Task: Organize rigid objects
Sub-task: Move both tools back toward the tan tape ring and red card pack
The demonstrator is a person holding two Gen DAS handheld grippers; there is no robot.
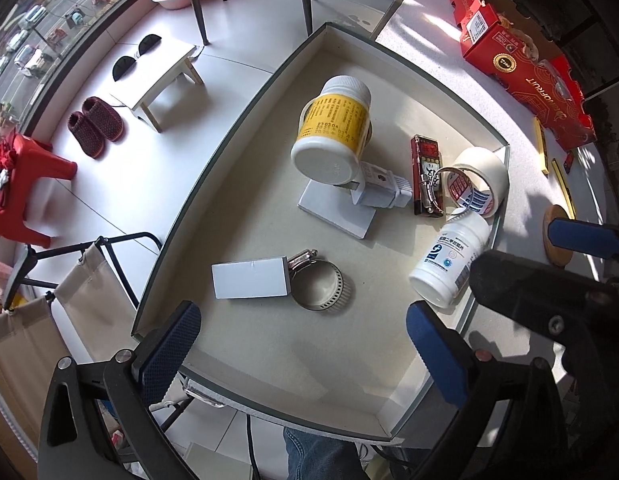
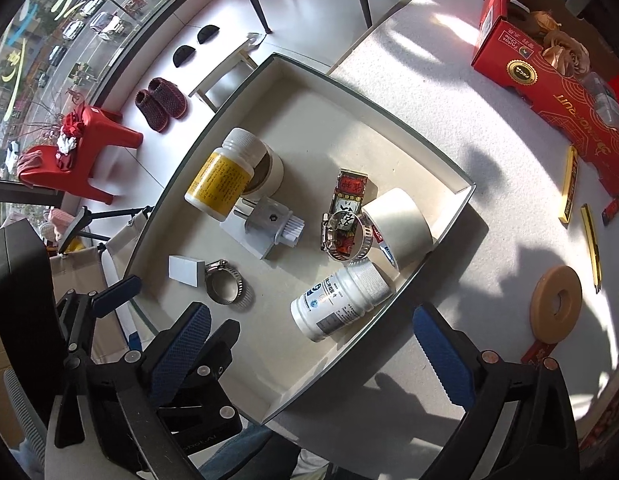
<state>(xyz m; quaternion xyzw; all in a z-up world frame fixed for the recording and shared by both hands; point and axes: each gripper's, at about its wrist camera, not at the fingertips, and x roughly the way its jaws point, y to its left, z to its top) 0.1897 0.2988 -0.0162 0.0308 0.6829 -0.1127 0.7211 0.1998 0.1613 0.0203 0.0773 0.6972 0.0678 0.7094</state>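
Lying on its side in the shallow cream tray (image 1: 351, 46), the yellow-labelled bottle (image 1: 333, 132) occupies the tray's far half and leans on a cream tape roll (image 2: 269, 170) behind it. Just beside the bottle, toward the tray's middle, a grey plug adapter (image 1: 379, 188) rests on a flat white card (image 1: 337, 210). Nearer the tray's front edge, a small white box (image 1: 251, 278) touches a metal hose clamp (image 1: 321, 286). Toward the tray's right wall, a red printed packet (image 1: 425, 160) lies under a second hose clamp (image 2: 347, 240), which leans against a large masking-tape roll (image 1: 479, 182); a white pill bottle (image 1: 453, 264) lies on its side just beside that roll, close to the tray's right rim. The left gripper (image 1: 303, 344) hangs over the tray's near end with its blue-padded jaws spread wide and nothing between them. The right gripper (image 2: 311, 346) is likewise held above the tray's near right corner, jaws wide apart and empty, the white pill bottle lying just beyond them. Outside the tray, on the pale tabletop (image 2: 449, 92) to its right, are a red fruit carton (image 2: 557, 80), two thin yellow bars (image 2: 569, 184), and a wooden ring (image 2: 555, 302). Beyond the tray's left rim, on the floor, are a low white stool (image 1: 165, 80), dark red slippers (image 1: 95, 124), and a red plastic stool (image 1: 29, 172).
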